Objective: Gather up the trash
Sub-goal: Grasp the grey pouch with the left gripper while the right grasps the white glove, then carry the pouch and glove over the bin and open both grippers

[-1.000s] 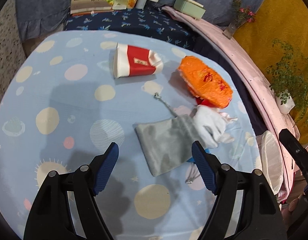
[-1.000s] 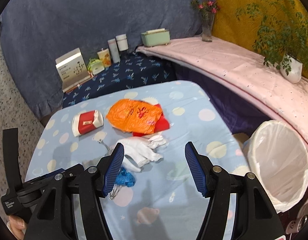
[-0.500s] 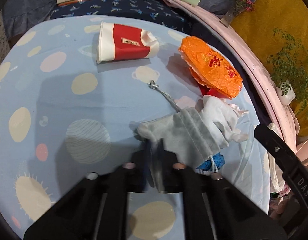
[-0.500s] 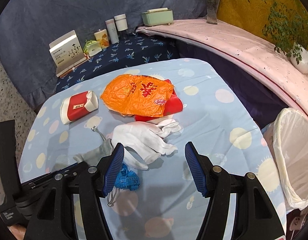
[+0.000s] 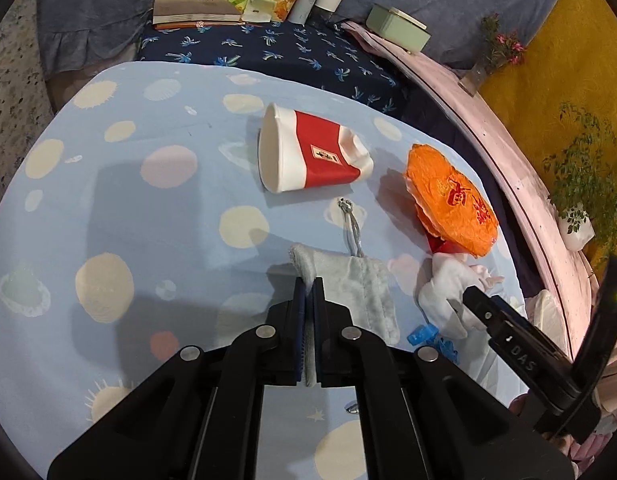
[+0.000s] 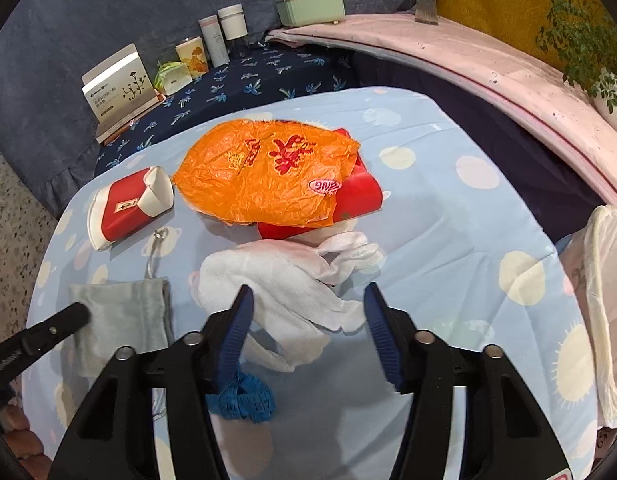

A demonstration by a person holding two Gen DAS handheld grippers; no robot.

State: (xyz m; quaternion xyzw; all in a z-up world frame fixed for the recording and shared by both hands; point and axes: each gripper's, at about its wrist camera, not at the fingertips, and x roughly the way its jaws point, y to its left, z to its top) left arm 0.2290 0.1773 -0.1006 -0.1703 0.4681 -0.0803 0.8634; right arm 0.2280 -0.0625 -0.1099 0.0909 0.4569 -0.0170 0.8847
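Observation:
My left gripper [image 5: 308, 286] is shut on the near edge of a grey drawstring pouch [image 5: 350, 286] that lies on the blue spotted table [image 5: 128, 220]. The pouch also shows in the right wrist view [image 6: 124, 320]. My right gripper [image 6: 308, 296] is open and straddles a white cloth glove [image 6: 280, 280]. Behind the glove lie an orange plastic bag [image 6: 264, 172] over a red packet [image 6: 356, 196], and a crushed red-and-white paper cup [image 6: 128, 204] on its side. The cup [image 5: 312, 156], bag [image 5: 452, 200] and glove [image 5: 448, 288] show in the left wrist view too.
A blue tape measure [image 6: 244, 396] lies near my right gripper's left finger. A bin with a white liner [image 6: 604, 300] stands off the table's right edge. Boxes and jars [image 6: 220, 36] line the dark blue shelf behind. A pink ledge [image 6: 488, 64] holds potted plants.
My left gripper has closed on the grey pouch's edge after being open around it. My right gripper has moved forward and down, coming over the white glove.

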